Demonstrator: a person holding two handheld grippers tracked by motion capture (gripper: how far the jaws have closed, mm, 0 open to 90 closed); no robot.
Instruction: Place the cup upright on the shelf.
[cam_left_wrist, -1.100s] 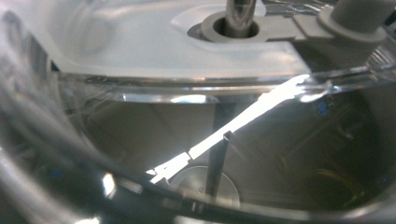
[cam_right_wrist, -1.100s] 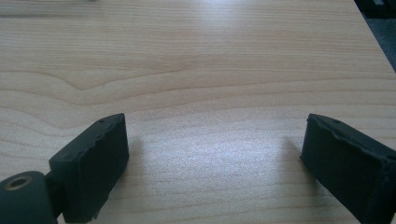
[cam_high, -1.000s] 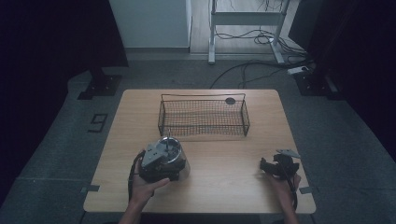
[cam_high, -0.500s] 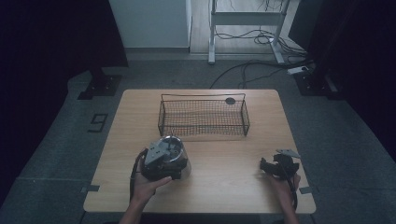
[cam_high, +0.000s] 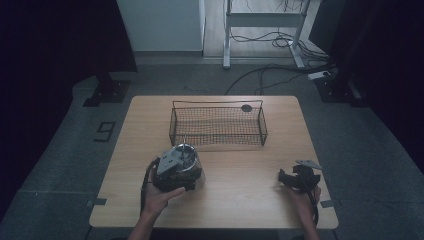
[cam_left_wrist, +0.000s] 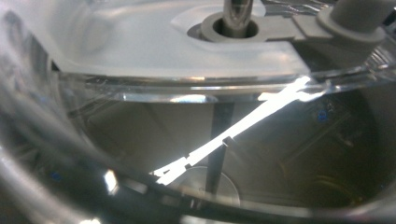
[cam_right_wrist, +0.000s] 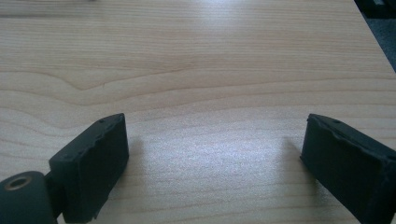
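- Table (cam_high: 240, 205): wooden, with the wire basket (cam_high: 218, 125) at the far middle; a small dark disc (cam_high: 246, 108) sits by the basket's far rim, whether in it or behind it I can't tell.
- Clear jar (cam_high: 184, 167), with a grey lid and a metal shaft through the middle, stands on the near-left part of the table, just short of the basket's near-left corner.
- Step in hand, my read: getting the jar into the basket. Do it well by lifting straight up first, keeping the jar upright, clearing the near rim, then lowering into open mesh, not onto the wire edge.
- Smooth clear plastic will likely be slippery, so confirm the grip before lifting.
- Left gripper (cam_high: 172, 175): pressed up against the jar, hand behind it; the left gripper view looks through the clear wall at the lid (cam_left_wrist: 177, 42) and shaft (cam_left_wrist: 237, 14). Can't tell if the jaws are clamping.
- Right gripper (cam_high: 295, 179): resting low at the near-right edge, well apart from the jar. Jaws wide, 1 each side, with bare wood between and nothing held.
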